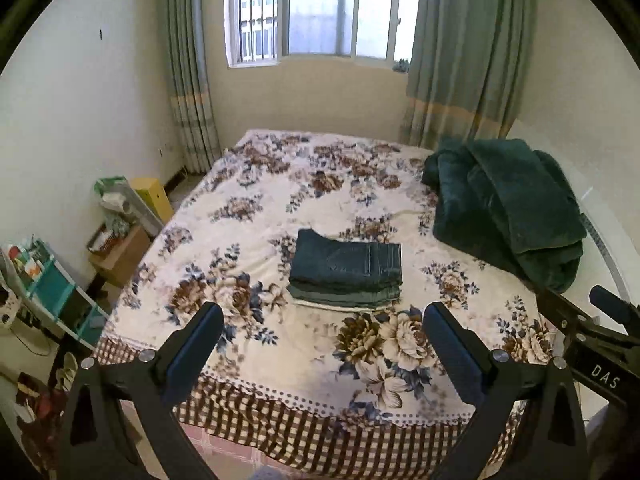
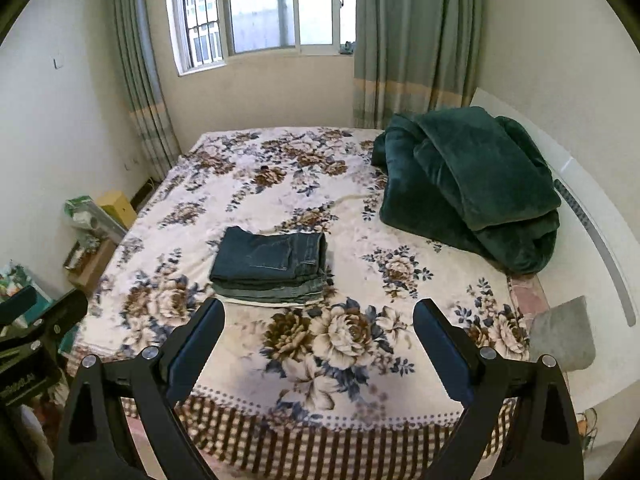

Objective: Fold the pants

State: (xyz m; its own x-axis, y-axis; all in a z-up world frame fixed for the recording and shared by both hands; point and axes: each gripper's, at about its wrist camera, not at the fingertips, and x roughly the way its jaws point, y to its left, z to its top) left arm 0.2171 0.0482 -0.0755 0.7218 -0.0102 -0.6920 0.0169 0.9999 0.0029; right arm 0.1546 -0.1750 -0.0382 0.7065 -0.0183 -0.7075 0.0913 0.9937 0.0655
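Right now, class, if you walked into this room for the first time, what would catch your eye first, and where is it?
First, the folded pants, a neat dark stack in the middle of the floral bedspread. Next, the rumpled dark green blanket heaped at the bed's far right corner. Nearest, the open left gripper and right gripper hover empty over the bed's near edge.

Bare bedspread before folded pants; green blanket bulks far right.
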